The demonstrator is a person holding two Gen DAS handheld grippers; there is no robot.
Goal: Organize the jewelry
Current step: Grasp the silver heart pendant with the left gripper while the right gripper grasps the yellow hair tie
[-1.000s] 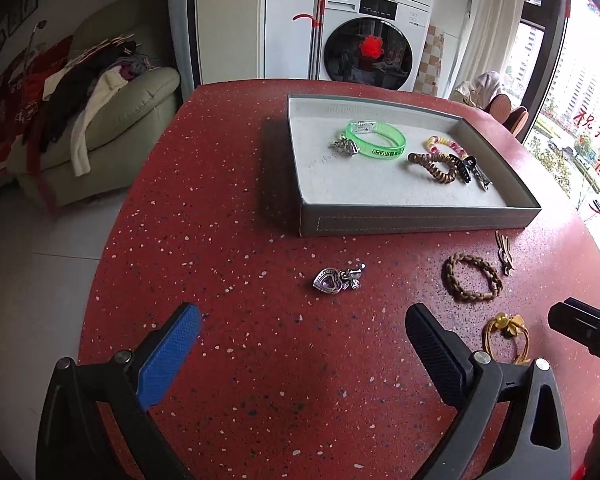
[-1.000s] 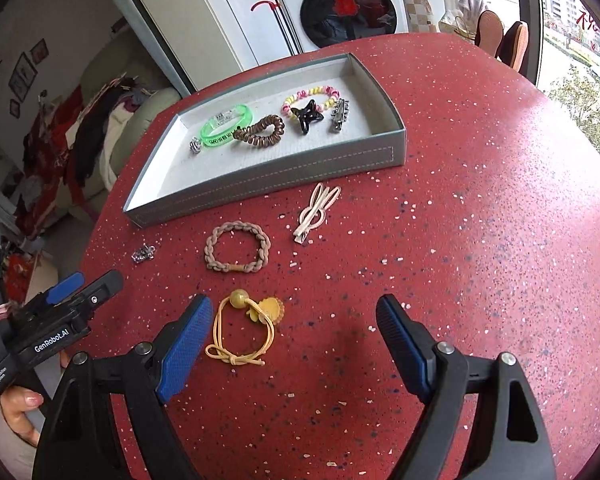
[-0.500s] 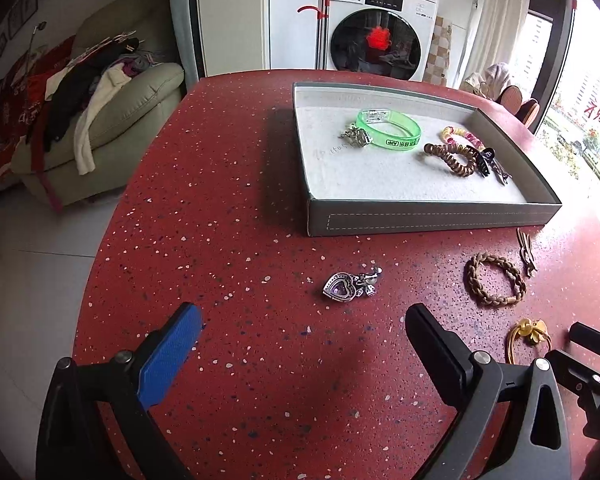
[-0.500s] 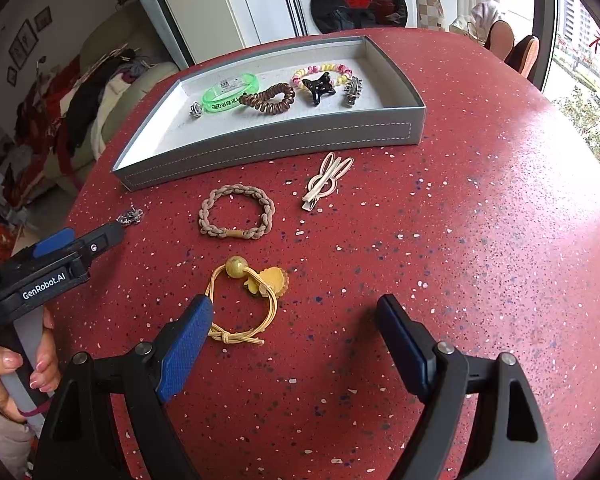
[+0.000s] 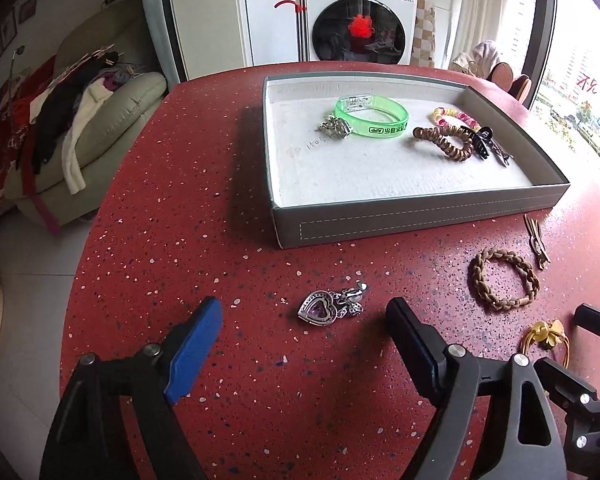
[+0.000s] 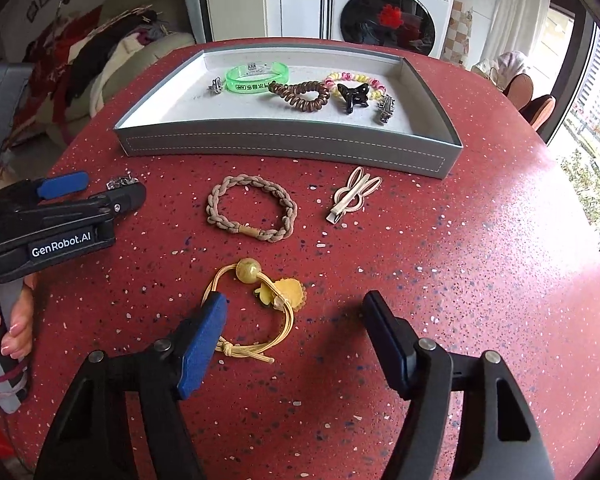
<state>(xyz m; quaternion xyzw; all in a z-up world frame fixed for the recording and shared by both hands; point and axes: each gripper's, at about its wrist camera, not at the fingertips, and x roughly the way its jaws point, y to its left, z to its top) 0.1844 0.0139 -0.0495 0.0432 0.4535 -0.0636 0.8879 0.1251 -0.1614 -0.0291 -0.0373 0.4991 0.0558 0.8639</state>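
Note:
My left gripper (image 5: pixel 304 332) is open and low over the red table, with a silver heart pendant (image 5: pixel 324 308) lying between its fingertips, untouched. My right gripper (image 6: pixel 294 328) is open and its jaws are closing around a yellow hair tie with a bead and flower (image 6: pixel 260 292); the blue finger overlaps the cord, but the pads do not press it. In the right wrist view, the left gripper (image 6: pixel 100 190) points at the pendant (image 6: pixel 120 182). A grey tray (image 6: pixel 284 146) holds a green bracelet (image 6: pixel 256 76), a brown spiral tie, a bead bracelet and clips.
A braided tan hair tie (image 6: pixel 256 184) and a beige bunny clip (image 6: pixel 352 196) lie on the table in front of the tray. A person's hand (image 6: pixel 16 320) holds the left gripper's handle. Behind the table stand a washing machine (image 5: pixel 360 28) and a sofa with clothes (image 5: pixel 80 120).
Both grippers have come closer and lower: the left toward the pendant, the right toward the yellow hair tie. The right jaws have narrowed. The right view has rolled.

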